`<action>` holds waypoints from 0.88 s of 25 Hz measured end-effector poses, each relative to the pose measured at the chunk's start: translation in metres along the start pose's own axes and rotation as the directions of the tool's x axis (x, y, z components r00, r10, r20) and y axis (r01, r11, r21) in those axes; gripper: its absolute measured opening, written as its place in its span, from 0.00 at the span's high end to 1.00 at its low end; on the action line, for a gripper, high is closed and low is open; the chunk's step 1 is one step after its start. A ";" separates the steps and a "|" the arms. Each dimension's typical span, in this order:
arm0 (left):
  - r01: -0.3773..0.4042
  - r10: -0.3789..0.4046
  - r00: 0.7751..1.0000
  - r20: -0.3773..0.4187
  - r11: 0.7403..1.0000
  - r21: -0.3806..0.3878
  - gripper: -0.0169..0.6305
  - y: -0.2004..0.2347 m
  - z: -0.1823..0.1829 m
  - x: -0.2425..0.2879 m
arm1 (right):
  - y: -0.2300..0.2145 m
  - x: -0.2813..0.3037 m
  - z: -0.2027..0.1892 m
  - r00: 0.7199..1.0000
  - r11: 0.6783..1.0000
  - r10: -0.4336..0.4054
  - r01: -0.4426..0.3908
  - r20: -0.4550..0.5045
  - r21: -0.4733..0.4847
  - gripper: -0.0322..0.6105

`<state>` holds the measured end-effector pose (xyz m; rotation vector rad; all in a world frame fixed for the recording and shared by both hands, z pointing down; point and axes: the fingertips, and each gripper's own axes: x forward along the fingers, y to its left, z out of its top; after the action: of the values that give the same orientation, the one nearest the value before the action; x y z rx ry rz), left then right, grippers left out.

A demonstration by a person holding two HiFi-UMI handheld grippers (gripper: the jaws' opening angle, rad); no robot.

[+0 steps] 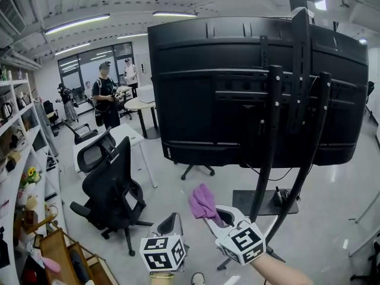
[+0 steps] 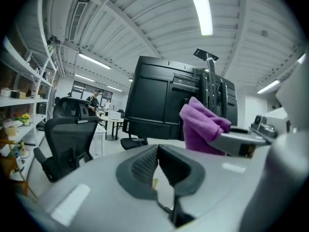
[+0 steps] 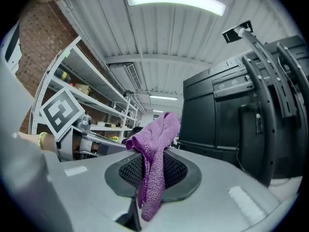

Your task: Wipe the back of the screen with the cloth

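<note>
In the head view, the screen (image 1: 237, 88) shows its black back on a stand. Below it and not touching it, the right tool (image 1: 215, 216) holds up the purple cloth (image 1: 203, 202). The left tool (image 1: 169, 223) is just beside it.

In the left gripper view, the left tool's jaws are closed together with nothing between them.

In the right gripper view, the jaws pinch the cloth (image 3: 154, 144), and its end drapes down over them.

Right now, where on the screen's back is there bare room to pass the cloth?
Bare: the left half of the screen, between its left edge and the mounting bracket. Crowded: the right half, with bracket rails and stand poles. The right gripper holds the cloth.
</note>
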<state>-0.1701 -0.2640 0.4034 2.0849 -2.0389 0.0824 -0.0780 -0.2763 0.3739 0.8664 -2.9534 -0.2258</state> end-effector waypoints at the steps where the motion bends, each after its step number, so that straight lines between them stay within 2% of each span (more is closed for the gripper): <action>1: 0.013 -0.013 1.000 0.007 1.000 0.012 0.96 0.003 0.013 0.017 | -0.014 0.015 0.012 1.000 0.999 -0.010 0.011 0.011 -0.044 0.86; 3: 0.041 -0.043 0.999 0.032 0.998 0.042 0.96 0.011 0.043 0.052 | -0.041 0.048 0.037 0.999 0.988 -0.032 0.036 0.031 -0.150 0.86; 6: 0.082 -0.086 0.994 0.061 0.994 0.067 0.96 0.029 0.093 0.108 | -0.081 0.104 0.085 0.995 0.946 -0.073 0.092 0.073 -0.312 0.86; 8: 0.112 -0.117 0.990 0.084 0.992 0.058 0.96 0.041 0.134 0.142 | -0.112 0.140 0.127 0.987 0.901 -0.112 0.150 0.116 -0.406 0.86; 10: 0.143 -0.149 0.981 0.122 0.988 0.052 0.96 0.051 0.182 0.172 | -0.145 0.175 0.174 0.972 0.843 -0.167 0.227 0.163 -0.487 0.86; 13: 0.179 -0.192 0.967 0.170 0.980 0.091 0.96 0.064 0.253 0.208 | -0.185 0.224 0.247 0.942 0.768 -0.242 0.333 0.233 -0.547 0.86; 15: 0.170 -0.197 0.960 0.201 0.975 0.144 0.96 0.071 0.293 0.230 | -0.206 0.250 0.285 0.923 0.716 -0.277 0.384 0.268 -0.582 0.86; 18: 0.140 -0.190 0.951 0.245 0.968 0.206 0.96 0.085 0.342 0.259 | -0.227 0.277 0.323 0.899 0.653 -0.303 0.438 0.317 -0.618 0.86; 22: 0.150 -0.206 0.942 0.265 0.965 0.214 0.96 0.097 0.383 0.289 | -0.252 0.300 0.354 0.858 0.552 -0.367 0.512 0.359 -0.659 0.86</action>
<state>-0.3013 -0.6241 0.0990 2.5226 -2.0528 -0.0593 -0.2295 -0.6048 -0.0119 1.4405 -2.2809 -1.4785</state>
